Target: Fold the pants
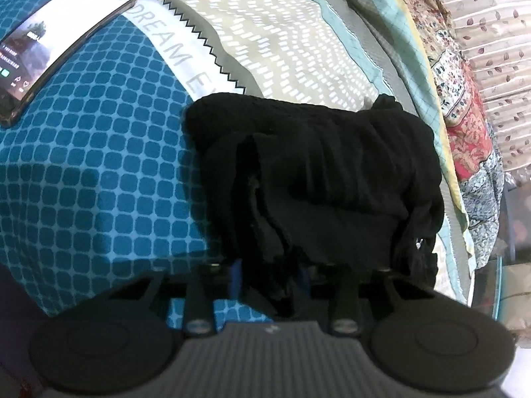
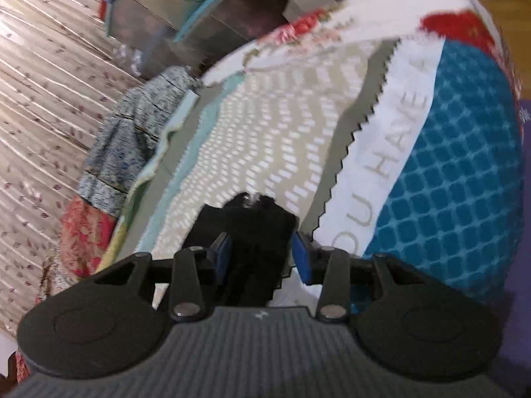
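Note:
The black pants (image 1: 315, 179) lie bunched in a folded heap on the bed, filling the middle of the left wrist view. My left gripper (image 1: 270, 275) is shut on the near edge of the pants; black cloth hangs between its blue pads (image 1: 235, 273). My right gripper (image 2: 262, 248) holds a bunch of the same black pants (image 2: 255, 229) between its blue pads (image 2: 302, 255), above the bedspread. The jaws stand part way closed on the cloth. The right wrist view is blurred.
A smartphone (image 1: 56, 43) with a lit screen lies on the blue checked bedspread (image 1: 99, 172) at the far left. A white lettered band (image 2: 391, 152) and a beige patterned section cross the spread. A floral quilt (image 1: 464, 132) and a curtain (image 2: 43, 99) edge the bed.

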{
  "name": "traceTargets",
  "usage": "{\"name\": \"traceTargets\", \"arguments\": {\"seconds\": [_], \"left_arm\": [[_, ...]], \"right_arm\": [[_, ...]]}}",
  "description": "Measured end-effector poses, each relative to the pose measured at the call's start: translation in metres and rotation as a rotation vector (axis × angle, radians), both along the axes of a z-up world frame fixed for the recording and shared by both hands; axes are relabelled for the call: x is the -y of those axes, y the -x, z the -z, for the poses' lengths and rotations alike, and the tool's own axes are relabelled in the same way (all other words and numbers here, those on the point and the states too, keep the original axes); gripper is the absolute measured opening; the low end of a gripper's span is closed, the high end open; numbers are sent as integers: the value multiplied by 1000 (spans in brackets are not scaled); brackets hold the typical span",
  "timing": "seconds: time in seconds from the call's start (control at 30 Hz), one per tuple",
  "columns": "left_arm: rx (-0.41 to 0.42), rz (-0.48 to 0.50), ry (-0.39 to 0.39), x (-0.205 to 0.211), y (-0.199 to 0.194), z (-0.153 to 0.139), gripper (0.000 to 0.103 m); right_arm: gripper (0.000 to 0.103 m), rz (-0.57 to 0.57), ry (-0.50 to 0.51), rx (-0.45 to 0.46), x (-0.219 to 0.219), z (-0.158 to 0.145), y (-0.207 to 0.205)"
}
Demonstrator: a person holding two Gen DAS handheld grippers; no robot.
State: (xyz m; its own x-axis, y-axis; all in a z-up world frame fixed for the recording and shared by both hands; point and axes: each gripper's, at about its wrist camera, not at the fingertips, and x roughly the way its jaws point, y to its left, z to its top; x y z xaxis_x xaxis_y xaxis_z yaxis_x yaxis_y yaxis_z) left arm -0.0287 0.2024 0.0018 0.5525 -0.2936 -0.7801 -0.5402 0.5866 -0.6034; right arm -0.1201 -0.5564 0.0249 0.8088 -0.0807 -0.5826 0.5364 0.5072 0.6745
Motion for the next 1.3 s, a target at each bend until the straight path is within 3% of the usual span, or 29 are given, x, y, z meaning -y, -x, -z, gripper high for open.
{"name": "traceTargets", "arguments": {"seconds": [0.03,0.07,0.27,0.37,0.4,0.5,0.53,0.57,0.6,0.67,0.73,0.83,0.93,1.0,1.03,1.13,1.27,1.3], "left_arm": [[0,-1,5,-1,0,1,15],[1,-2,14,-2,1,1,14],[38,50,23,-6,14,-23,11],[60,102,28,-2,25,-33,12],[45,122,15,2,27,-30,17],[-60,181,-64,16,29,-14,37],[-62,193,-59,16,32,-10,37],[-50,196,-34,15,37,-9,37],[-35,199,-11,12,43,-10,39],[39,196,6,2,57,-20,39],[138,188,20,-12,67,-35,44],[270,119,-14,-38,71,-60,53],[299,79,-59,-51,47,-71,52],[311,93,-91,-51,20,-74,52],[301,103,-111,-47,7,-75,52],[283,152,-121,-33,-32,-72,53],[272,211,-143,-20,-78,-70,55],[271,224,-144,-17,-90,-69,56]], "right_arm": [[30,2,16,-18,-3,-1,-2],[13,2,29,-37,-6,-3,-1],[11,132,129,113,2,-51,50],[11,187,226,58,5,-59,72],[11,193,247,18,5,-56,75],[18,211,281,-157,2,-40,73],[21,265,299,-192,0,-39,79],[36,311,298,-197,-1,-38,86],[45,346,288,-184,-2,-40,92],[45,372,305,-131,-14,-50,104],[44,241,416,-64,-41,-69,92],[44,-198,518,76,-112,-94,39],[48,-651,589,171,-210,-99,-14],[59,-944,654,172,-285,-88,-43],[61,-1038,677,162,-311,-81,-54],[62,-1180,700,108,-369,-57,-86],[71,-1244,640,25,-395,-34,-124],[69,-1253,643,1,-401,-27,-127]]}}
